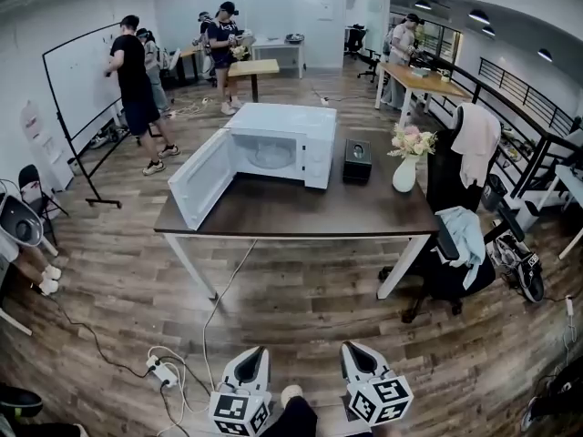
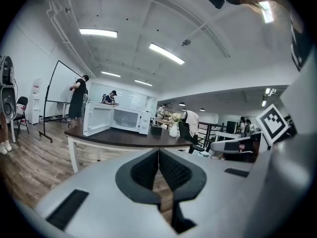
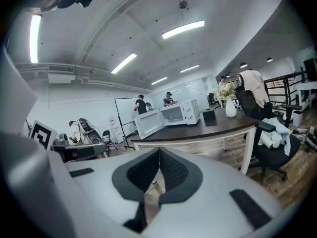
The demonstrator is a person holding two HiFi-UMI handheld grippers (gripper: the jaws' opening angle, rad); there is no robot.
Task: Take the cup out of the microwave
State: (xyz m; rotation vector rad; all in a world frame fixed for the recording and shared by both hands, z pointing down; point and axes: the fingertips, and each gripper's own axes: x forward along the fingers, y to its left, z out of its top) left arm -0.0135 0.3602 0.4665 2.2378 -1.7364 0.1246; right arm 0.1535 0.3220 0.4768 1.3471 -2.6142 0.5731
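Observation:
A white microwave (image 1: pixel 273 139) stands on the dark brown table (image 1: pixel 301 212), its door (image 1: pixel 202 178) swung wide open to the left. Inside I see the pale turntable, but I cannot make out a cup from this distance. My left gripper (image 1: pixel 256 353) and right gripper (image 1: pixel 355 349) sit low at the bottom of the head view, over the wooden floor and well short of the table. Both are shut with nothing between their pads. The left gripper view shows its shut jaws (image 2: pixel 158 152) and the microwave (image 2: pixel 124 119) far ahead. The right gripper view shows the same (image 3: pixel 159 152), with the microwave (image 3: pixel 181 113) distant.
On the table, right of the microwave, are a black box (image 1: pixel 356 162) and a white vase of flowers (image 1: pixel 406 167). An office chair draped with clothes (image 1: pixel 455 244) stands at the table's right end. A power strip and cable (image 1: pixel 164 370) lie on the floor. A whiteboard (image 1: pixel 86 89) and several people are behind.

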